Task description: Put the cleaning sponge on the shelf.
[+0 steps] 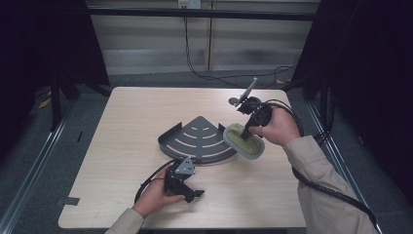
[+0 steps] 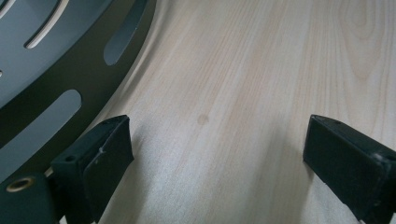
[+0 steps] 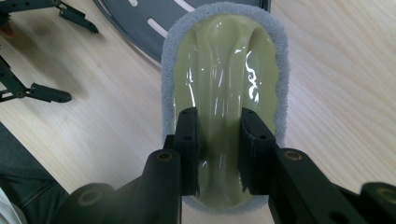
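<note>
Presently the right claw (image 3: 218,154) is clamped on the raised ridge of a yellow-green sponge (image 3: 224,74) with a grey foam edge, held at centre-right of the high view, its far end at the right rim of the dark slotted corner shelf (image 1: 197,136), which lies flat mid-surface. The left claw (image 2: 217,154) stands wide with nothing between its jaws, low at lower centre of the high view, just beside the shelf's curved wall (image 2: 70,88). Judgement: the step is wiping the shelf; keep the foam face flat, press lightly, stroke along the slots, and steady the curved wall with the left claw so the shelf does not skate across the wooden surface (image 1: 272,195). The shelf tray holds nothing.
</note>
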Tool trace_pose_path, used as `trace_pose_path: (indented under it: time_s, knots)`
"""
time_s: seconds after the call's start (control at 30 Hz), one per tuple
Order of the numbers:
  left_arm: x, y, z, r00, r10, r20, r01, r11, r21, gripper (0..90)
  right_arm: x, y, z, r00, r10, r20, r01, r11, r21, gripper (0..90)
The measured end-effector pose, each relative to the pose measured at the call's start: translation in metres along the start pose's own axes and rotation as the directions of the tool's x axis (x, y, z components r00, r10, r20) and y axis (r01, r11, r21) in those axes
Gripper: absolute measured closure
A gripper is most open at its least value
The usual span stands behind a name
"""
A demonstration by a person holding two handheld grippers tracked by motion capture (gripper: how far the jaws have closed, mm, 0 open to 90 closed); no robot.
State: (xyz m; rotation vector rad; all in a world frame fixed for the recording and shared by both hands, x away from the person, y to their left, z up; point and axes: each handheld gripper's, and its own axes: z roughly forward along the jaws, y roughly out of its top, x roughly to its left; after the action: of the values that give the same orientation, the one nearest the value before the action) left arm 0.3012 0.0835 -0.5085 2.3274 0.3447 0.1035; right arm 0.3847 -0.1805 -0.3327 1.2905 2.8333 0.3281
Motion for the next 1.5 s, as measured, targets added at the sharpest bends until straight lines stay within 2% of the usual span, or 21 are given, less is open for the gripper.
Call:
trace_pose_path:
  time_s: [0.03, 0.4, 1.5]
  knots:
    - [0.0, 0.0, 0.0, 1.0, 0.0, 0.0, 0.0, 1.0, 0.0, 7.6, -0.001, 0.0, 0.0, 0.9999, -0.01, 0.005, 0.01, 1.0, -0.002, 71.5]
    - [0.0, 0.0, 0.0, 1.0, 0.0, 0.0, 0.0, 1.0, 0.0, 7.6, -0.004, 0.008, 0.002, 0.9999, 0.01, 0.0, -0.01, 0.9995, -0.03, 71.5]
    - [0.0, 0.0, 0.0, 1.0, 0.001, 0.004, -0.001, 1.0, -0.002, 7.0, -0.006, 0.039, 0.01, 0.9999, 0.017, 0.005, -0.017, 0.9996, -0.025, 71.5]
